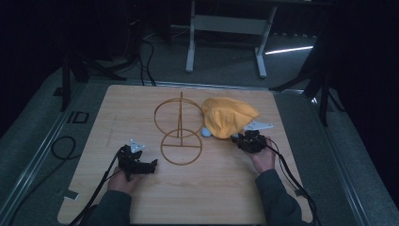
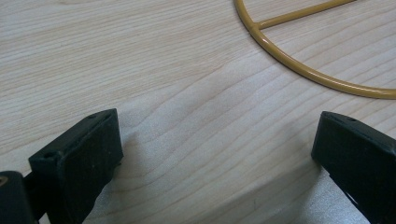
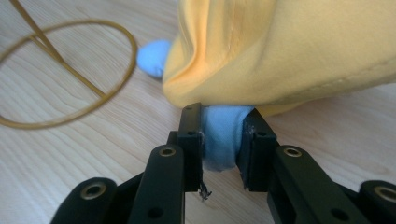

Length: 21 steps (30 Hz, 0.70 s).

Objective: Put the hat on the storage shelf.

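Nearest to the person, the two forearms in dark sleeves are seen at the bottom edge of the light wooden table (image 1: 221, 197). The left black two-jaw gripper (image 1: 153, 165) is held low over the table, at the left of the ochre metal wire stand (image 1: 180, 136). Its jaws are spread wide, and nothing is between them; in the left gripper view only bare wood grain lies between them, and a curved part of the stand's lower ring is seen just beyond.

The right black two-jaw gripper (image 3: 223, 140) is held at the right side of the table. Its jaws are pressed on a light blue soft cloth piece (image 3: 223, 135), which comes out from under the yellow fabric bundle (image 3: 280, 51). A second bit of the same blue colour is seen at the left edge of the bundle, near the ring of the stand.

The bundle lies right of the stand, touching or almost touching its upper ring; its long axis runs from the far left to the near right, toward the right gripper.

Open wood is left in front of both grippers and along the far edge of the table.
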Each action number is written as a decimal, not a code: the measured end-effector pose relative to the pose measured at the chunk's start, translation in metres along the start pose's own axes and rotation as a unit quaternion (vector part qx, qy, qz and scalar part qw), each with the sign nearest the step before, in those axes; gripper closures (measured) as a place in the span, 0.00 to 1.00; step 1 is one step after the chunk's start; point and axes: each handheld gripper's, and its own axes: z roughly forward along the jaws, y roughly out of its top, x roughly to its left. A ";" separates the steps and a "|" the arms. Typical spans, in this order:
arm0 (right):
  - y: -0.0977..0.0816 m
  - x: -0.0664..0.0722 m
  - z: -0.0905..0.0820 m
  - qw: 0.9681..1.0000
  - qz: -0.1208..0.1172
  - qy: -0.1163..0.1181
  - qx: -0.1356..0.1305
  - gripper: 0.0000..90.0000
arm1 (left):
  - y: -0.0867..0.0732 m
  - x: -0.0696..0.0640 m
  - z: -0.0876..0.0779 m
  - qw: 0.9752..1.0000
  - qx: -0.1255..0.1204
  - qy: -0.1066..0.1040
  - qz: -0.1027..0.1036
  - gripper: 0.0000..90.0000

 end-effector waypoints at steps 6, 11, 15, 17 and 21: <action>0.009 0.000 -0.011 1.000 -0.001 0.013 -0.013 0.83 | 0.000 0.000 0.000 1.000 0.000 0.000 0.000 0.02; 0.017 0.001 -0.022 0.999 -0.001 0.026 -0.029 0.84 | 0.000 0.000 0.000 1.000 0.000 0.000 -0.001 0.02; 0.026 0.003 -0.029 0.999 -0.012 0.029 -0.034 0.84 | 0.000 0.000 0.000 1.000 0.000 0.000 0.000 0.02; 0.030 0.004 -0.033 0.999 -0.017 0.031 -0.036 0.84 | 0.000 0.000 0.000 1.000 0.001 0.000 0.001 0.02; 0.040 0.008 -0.042 0.998 -0.030 0.034 -0.043 0.84 | 0.000 0.000 0.000 1.000 0.000 0.000 0.000 0.02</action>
